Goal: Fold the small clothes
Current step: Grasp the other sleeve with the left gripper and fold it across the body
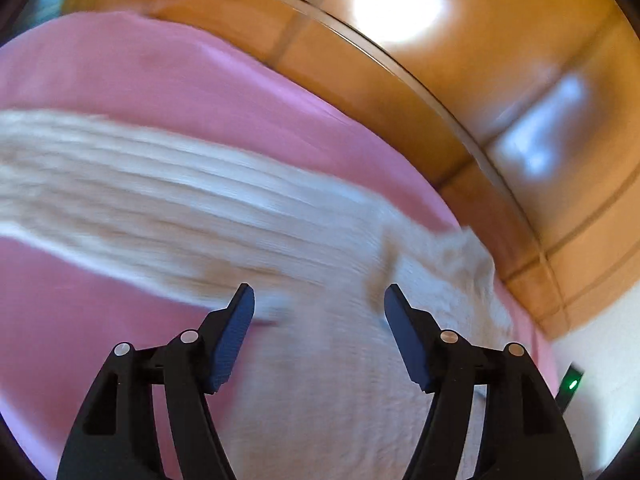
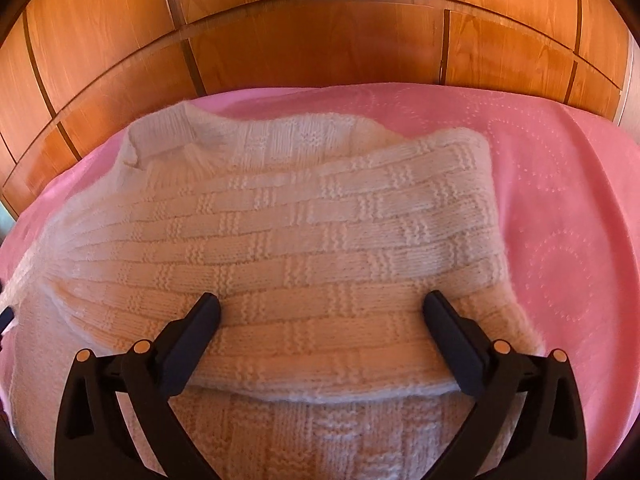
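A cream knitted sweater [image 2: 304,240] with a block pattern lies on a pink bedcover [image 2: 560,208]. One side and sleeve are folded over its body, and the collar lies at the far left. My right gripper [image 2: 320,304] is open just above the folded part, holding nothing. In the blurred left wrist view the sweater [image 1: 328,360] lies below, with a sleeve [image 1: 120,192] stretching to the left. My left gripper [image 1: 319,294] is open over the sweater's body, holding nothing.
A wooden panelled wardrobe [image 2: 320,32] stands behind the bed, and also shows in the left wrist view [image 1: 500,92] with bright reflections. Bare pink cover lies to the right of the sweater. A dark device with a green light [image 1: 571,385] sits at the far right.
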`<state>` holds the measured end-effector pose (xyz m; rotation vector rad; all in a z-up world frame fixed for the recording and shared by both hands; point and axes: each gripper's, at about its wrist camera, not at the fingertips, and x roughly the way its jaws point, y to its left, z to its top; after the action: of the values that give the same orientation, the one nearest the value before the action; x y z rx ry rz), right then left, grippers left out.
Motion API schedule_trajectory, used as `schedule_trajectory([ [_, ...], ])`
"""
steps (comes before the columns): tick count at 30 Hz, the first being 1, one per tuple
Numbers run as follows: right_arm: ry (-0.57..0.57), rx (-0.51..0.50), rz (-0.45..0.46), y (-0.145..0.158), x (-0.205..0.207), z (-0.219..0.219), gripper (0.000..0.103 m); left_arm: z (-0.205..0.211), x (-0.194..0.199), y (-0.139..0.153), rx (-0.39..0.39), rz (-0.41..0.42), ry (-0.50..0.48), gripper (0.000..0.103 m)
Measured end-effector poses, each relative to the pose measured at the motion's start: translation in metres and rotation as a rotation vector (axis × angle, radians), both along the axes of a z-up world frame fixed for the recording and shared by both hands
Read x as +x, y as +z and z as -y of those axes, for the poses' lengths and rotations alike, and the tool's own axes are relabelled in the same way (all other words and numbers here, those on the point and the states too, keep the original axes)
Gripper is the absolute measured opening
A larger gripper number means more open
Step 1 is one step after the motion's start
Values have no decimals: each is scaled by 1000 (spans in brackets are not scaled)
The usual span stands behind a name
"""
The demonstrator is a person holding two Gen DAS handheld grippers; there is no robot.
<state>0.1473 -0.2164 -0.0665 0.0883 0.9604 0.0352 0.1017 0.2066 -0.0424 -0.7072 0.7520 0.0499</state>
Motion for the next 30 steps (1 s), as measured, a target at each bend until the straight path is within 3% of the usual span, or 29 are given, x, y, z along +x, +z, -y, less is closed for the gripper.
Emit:
schedule_trajectory([
  [3,-4,1,7,-1,-1,-3,101,-56,-30,-2,-90,-13,125,66],
  [8,-2,-21,14,0,-3,-9,101,-142,-74,-12,-138,-82,363,66],
  [10,-2,-30,17,1,-5,-11,101,-174,-89,-19,-162,-105,464,61],
  [14,-1,-36,18,2,-4,-11,101,-218,-102,-27,-225,-89,595,60],
  [17,-1,-42,18,2,-4,-12,101,-241,-96,-31,-221,-107,654,35],
  [18,-1,-44,19,2,-4,-12,101,-246,-91,-33,-214,-120,661,17],
  [19,-1,-45,18,2,-4,-12,101,-250,-86,-34,-208,-132,654,9],
  [21,-1,-47,18,1,-3,-12,101,-248,-78,-27,-188,-124,637,7],
  [24,0,-52,17,1,-3,-13,101,-229,-67,-1,-97,-58,550,7],
  [30,2,-56,19,1,-2,-13,101,-127,-19,61,56,92,238,7],
])
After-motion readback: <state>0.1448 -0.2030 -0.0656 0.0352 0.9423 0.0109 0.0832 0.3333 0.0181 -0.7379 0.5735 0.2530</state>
